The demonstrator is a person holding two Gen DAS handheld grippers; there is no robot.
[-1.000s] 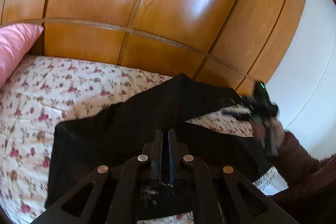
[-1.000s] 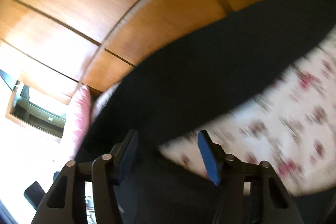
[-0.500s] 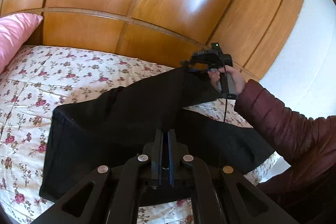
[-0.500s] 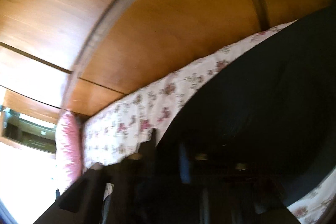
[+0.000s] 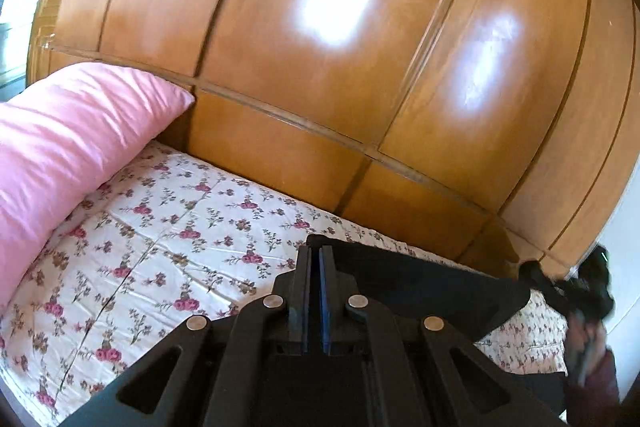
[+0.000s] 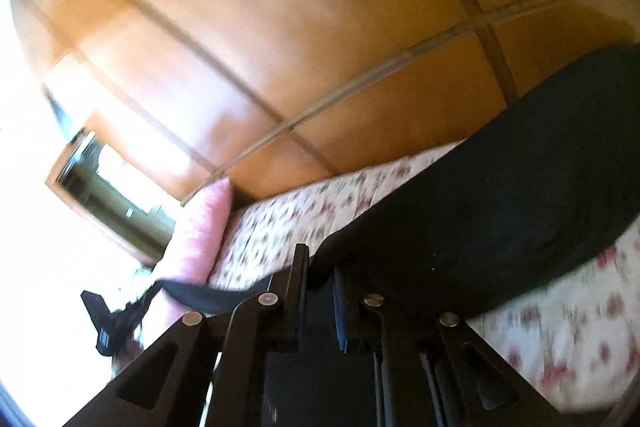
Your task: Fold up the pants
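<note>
Half a second ago the black fabric pants lay spread wide over the floral-print bed sheet below the left gripper; now they are lifted into a narrower band with far more sheet bare beside the pink pillow. The left gripper's fingers are pressed together on the pants' near edge, and the cloth's long axis runs rightward from there to the blurred right gripper. In the right wrist view, the right gripper has its fingers nearly closed, pinching the dark cloth, which stretches leftward above the bed to the left gripper, in front of the glossy wooden wardrobe panels.
</note>
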